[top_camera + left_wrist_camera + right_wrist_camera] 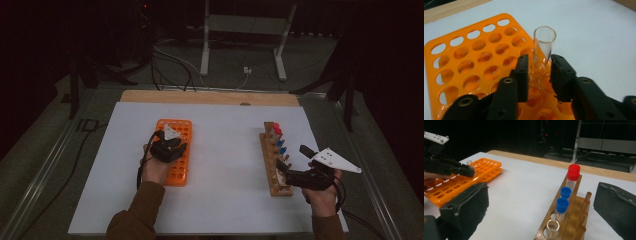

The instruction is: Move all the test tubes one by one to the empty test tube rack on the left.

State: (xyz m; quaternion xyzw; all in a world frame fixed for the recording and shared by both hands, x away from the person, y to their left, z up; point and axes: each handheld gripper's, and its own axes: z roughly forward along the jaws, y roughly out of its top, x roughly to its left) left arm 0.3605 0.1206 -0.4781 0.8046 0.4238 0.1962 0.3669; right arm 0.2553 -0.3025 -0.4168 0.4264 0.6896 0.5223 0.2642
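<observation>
A clear, uncapped glass tube (544,47) stands upright in a hole of the orange rack (474,62). My left gripper (539,67) straddles it with a thin gap on each side, so the jaws are open and the pads are off the glass. From above, the left gripper (170,145) sits over the orange rack (182,127). My right gripper (290,170) is wide open next to the wooden rack (272,160). In the right gripper view the wooden rack (576,202) holds a red-capped tube (573,172), two blue-capped tubes (562,205) and an uncapped one (552,227).
A white sheet (225,165) covers the table, with a wooden strip (210,96) along its far edge. Cables and a white stand's legs (205,60) lie on the floor beyond. A wide stretch of sheet separates the two racks.
</observation>
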